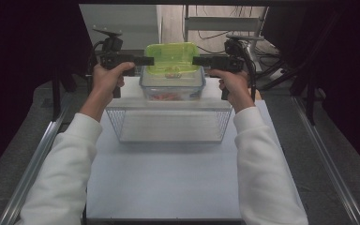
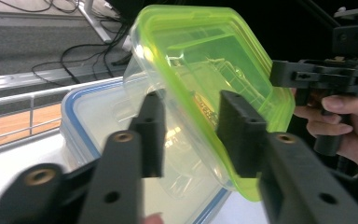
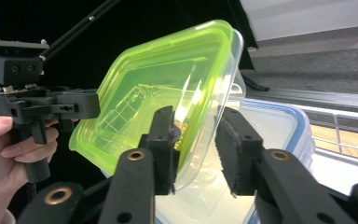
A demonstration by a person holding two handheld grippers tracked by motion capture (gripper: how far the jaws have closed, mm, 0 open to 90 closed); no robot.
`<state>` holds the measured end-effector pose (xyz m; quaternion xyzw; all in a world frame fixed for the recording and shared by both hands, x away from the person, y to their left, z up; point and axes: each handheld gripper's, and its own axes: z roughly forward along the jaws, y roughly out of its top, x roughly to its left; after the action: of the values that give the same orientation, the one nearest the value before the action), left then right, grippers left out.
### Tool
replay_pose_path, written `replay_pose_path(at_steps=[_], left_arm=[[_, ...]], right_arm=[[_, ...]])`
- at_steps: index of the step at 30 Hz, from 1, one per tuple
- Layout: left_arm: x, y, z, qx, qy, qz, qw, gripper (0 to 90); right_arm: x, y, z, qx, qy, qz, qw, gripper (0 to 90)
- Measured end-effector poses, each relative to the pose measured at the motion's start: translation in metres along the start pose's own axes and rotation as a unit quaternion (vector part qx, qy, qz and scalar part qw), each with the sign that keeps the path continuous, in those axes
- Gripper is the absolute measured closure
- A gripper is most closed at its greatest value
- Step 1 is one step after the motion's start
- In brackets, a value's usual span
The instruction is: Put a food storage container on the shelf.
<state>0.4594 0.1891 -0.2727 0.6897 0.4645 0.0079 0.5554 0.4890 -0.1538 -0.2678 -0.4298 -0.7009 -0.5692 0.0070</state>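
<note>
Two white-sleeved forearms entering from the near edge of the pale grey surface [image 1: 168, 178]. Beyond them, near the middle, a shallow wire-mesh basket with a flat floor [image 1: 168, 125], nothing visible inside. Directly behind the basket, a clear rectangular plastic container with a blue-seamed lid [image 1: 172, 86]; something reddish seen through its front wall, not identifiable. Above that container, a second clear plastic box with a translucent lime-green lid [image 1: 171, 58], held tilted, lid face toward the high camera, apparently clear of the container beneath; contact not determinable.

Left hand [image 1: 107, 77] on the handle of the left tool [image 2: 191, 135], black, approaching the green-lidded box from the left. Jaws parted by a moderate gap, straddling the near rim of the box; lid on one side, clear body on the other. Pads [image 2: 151, 133] close to the plastic, firm grip not confirmed.

Right hand [image 1: 234, 86] on the right tool [image 3: 196, 144], mirrored on the opposite side. Jaws likewise partly open around the box edge, one pad [image 3: 165, 140] against or just beside the green lid.

Farthest: black cables, metal rail and grey floor behind the surface.
</note>
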Motion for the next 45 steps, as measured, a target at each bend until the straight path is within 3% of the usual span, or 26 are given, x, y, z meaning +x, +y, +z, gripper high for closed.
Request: replay_pose_path(at_steps=[3,4,8,10,16,23,25,31,36,45], left_arm=[[0.0,0.0,0.003,-0.002,0.005,0.0,1.0,48.5],[0.0,0.0,0.004,-0.004,0.009,0.002,1.0,44.5],[0.0,0.0,0.005,-0.005,0.001,0.006,1.0,37.7],[-0.001,0.001,0.004,-0.015,0.016,0.007,0.9997,30.2],[0.0,0.0,0.0,-0.019,0.014,0.008,0.9997,25.9],[-0.004,-0.003,-0.011,-0.024,0.005,0.013,0.9996,25.0],[-0.006,-0.006,-0.014,-0.022,0.011,0.02,0.9995,24.7],[-0.009,-0.017,-0.024,-0.019,-0.001,0.022,0.9996,23.9],[-0.011,-0.025,-0.029,-0.014,-0.006,0.033,0.9993,22.7],[-0.01,-0.043,-0.035,-0.01,-0.012,0.028,0.9995,22.7]], right_arm=[[0.0,-0.001,0.0,0.003,-0.006,0.001,1.0,60.5],[-0.001,-0.001,0.0,0.002,-0.004,0.005,1.0,54.0],[0.0,-0.002,0.0,0.003,-0.007,-0.003,1.0,48.7],[0.003,-0.002,0.0,0.003,-0.003,-0.007,1.0,43.4],[0.006,-0.002,-0.005,0.0,-0.012,-0.008,0.9999,39.4],[0.012,-0.001,-0.015,-0.011,-0.012,-0.016,0.9997,41.6],[0.015,-0.002,-0.019,-0.009,-0.013,-0.021,0.9996,41.6],[0.02,-0.008,-0.028,-0.01,-0.017,-0.028,0.9994,40.9],[0.022,-0.016,-0.033,-0.002,-0.009,-0.034,0.9994,40.0],[0.021,-0.037,-0.05,0.001,0.005,-0.05,0.9987,39.6]])
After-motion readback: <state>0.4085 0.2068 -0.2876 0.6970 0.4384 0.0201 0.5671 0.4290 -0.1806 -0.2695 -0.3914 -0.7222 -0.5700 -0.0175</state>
